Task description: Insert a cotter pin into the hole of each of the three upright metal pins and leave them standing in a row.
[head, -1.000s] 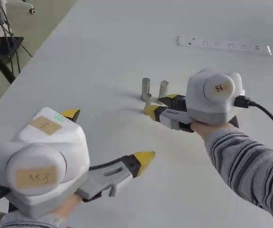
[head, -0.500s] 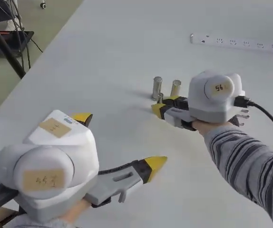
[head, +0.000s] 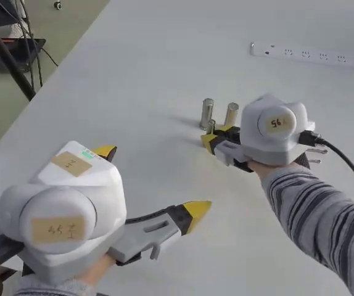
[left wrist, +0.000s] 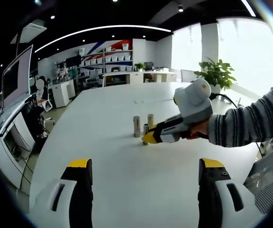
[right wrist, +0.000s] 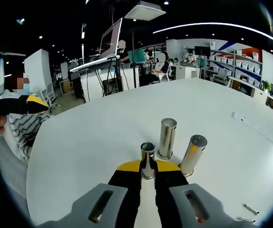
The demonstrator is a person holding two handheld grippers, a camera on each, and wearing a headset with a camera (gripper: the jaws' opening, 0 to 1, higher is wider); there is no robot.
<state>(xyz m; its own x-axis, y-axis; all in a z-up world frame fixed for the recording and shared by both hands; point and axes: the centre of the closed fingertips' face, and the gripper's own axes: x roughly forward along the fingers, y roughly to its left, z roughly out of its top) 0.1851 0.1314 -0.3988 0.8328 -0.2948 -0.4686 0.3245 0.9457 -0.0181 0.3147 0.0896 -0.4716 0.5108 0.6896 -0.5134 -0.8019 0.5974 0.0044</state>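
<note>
I find the left gripper (head: 152, 179) over the near tabletop (head: 134, 80), jaws spread wide with nothing between them, well apart from the pins. Farther right, three metal pins stand upright in a close cluster: the tall pin (right wrist: 167, 137) at the back, the third pin (right wrist: 192, 154) just beside it, and the short pin (right wrist: 147, 152) in front. The right gripper (right wrist: 147, 170) is closed on the short pin, low on its body. Two cotter pins (right wrist: 249, 209) lie loose on the tabletop to that gripper's right.
</note>
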